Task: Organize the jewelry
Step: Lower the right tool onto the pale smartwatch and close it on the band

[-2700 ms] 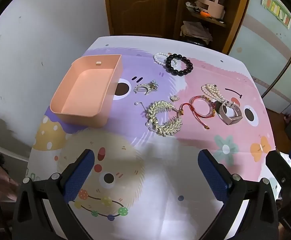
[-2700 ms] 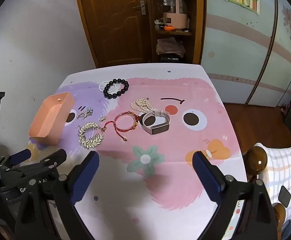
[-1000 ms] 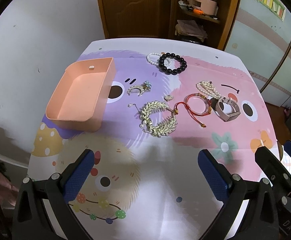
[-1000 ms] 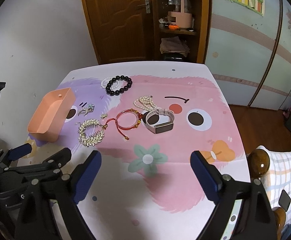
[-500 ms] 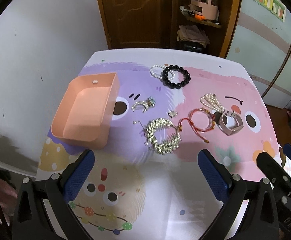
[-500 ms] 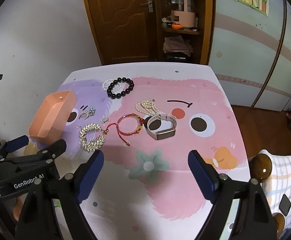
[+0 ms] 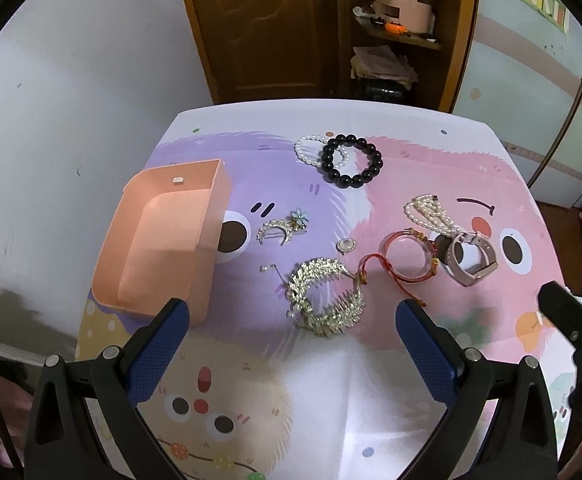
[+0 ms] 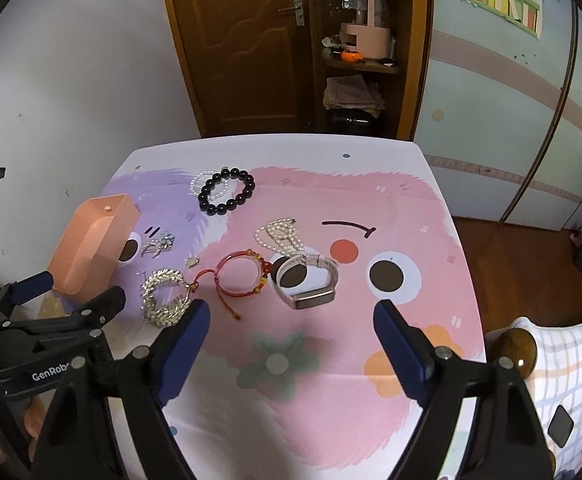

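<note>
A small room with a brown wooden door (image 8: 247,44) and an open shelf unit (image 8: 357,40) beside it, and in front of us a tabletop (image 7: 331,380) under a cartoon-printed cover in purple, pink and cream. At its left edge sits a peach plastic box (image 7: 163,236), open-topped and nothing visible inside. All the jewelry lies loose on the cover to the right of it. At the far end, a black bead bracelet (image 7: 351,163) overlaps a small white pearl bracelet (image 7: 311,151). Closer in, near the box, a little crescent brooch with a blue flower (image 7: 281,229), then a tiny round pendant (image 7: 346,245) and a small pearl earring (image 7: 269,269). Below those, a gold leaf hair comb (image 7: 325,302) curled into a ring, touching the cord of a red string bracelet (image 7: 407,258). Right of that, a pink-strapped watch (image 8: 305,282) standing on its edge, and a bundle of pearl strands (image 8: 279,237) just behind it, touching the strap.

The left gripper (image 7: 293,322) hovers over the near side of the tabletop, jaws spread wide, nothing between them, with the gold comb just ahead. The right gripper (image 8: 291,320) hangs above the pink area, jaws have just been easing inward a touch but stand wide apart and hold nothing, and the watch lies just beyond its fingertips.
</note>
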Motion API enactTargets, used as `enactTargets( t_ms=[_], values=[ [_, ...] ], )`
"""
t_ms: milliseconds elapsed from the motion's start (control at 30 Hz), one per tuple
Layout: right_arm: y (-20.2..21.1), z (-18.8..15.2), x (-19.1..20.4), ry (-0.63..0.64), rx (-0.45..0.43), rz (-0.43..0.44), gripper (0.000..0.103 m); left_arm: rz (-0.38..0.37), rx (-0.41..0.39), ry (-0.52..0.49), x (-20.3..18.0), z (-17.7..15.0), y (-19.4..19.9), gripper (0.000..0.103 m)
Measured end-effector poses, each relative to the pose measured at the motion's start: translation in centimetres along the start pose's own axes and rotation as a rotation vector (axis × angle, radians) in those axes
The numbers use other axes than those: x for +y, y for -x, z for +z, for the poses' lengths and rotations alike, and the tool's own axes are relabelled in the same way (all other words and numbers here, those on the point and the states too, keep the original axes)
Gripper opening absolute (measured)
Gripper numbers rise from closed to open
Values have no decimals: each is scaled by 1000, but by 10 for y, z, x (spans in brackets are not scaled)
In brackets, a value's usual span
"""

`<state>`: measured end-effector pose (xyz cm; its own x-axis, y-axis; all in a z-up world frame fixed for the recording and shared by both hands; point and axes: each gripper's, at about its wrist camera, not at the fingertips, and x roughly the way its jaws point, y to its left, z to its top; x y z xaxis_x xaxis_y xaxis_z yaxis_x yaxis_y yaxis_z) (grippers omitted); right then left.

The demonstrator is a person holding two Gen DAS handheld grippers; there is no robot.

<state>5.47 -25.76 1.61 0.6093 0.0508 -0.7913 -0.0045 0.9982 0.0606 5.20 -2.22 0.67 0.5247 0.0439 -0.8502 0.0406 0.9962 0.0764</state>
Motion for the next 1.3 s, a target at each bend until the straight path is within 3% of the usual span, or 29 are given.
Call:
enactTargets(
  t_ms=[100, 333, 533, 667, 867, 1033, 1300],
  values=[
    [-6, 5, -4, 2, 11, -5, 84, -6, 19, 2, 1, 3, -11, 102],
    [-27, 7, -13, -4, 63, 2, 67, -40, 67, 33, 6, 7, -40, 102],
    [-43, 4, -13, 1, 92, 8, 60, -52, 89, 42, 2, 7, -56, 102],
    [-50, 6, -17, -18, 104, 15, 60, -58, 90, 26, -4, 7, -62, 102],
    [-67, 6, -25, -37, 140, 15, 60, -72, 30, -8, -11, 9, -63, 97],
    [-84, 7, -37, -63, 173, 18, 60, -158, 74, 3, -12, 11, -73, 97],
    [-114, 7, -49, -122, 224, 29, 49, -92, 94, -37, -18, 9, -90, 97]
  ],
)
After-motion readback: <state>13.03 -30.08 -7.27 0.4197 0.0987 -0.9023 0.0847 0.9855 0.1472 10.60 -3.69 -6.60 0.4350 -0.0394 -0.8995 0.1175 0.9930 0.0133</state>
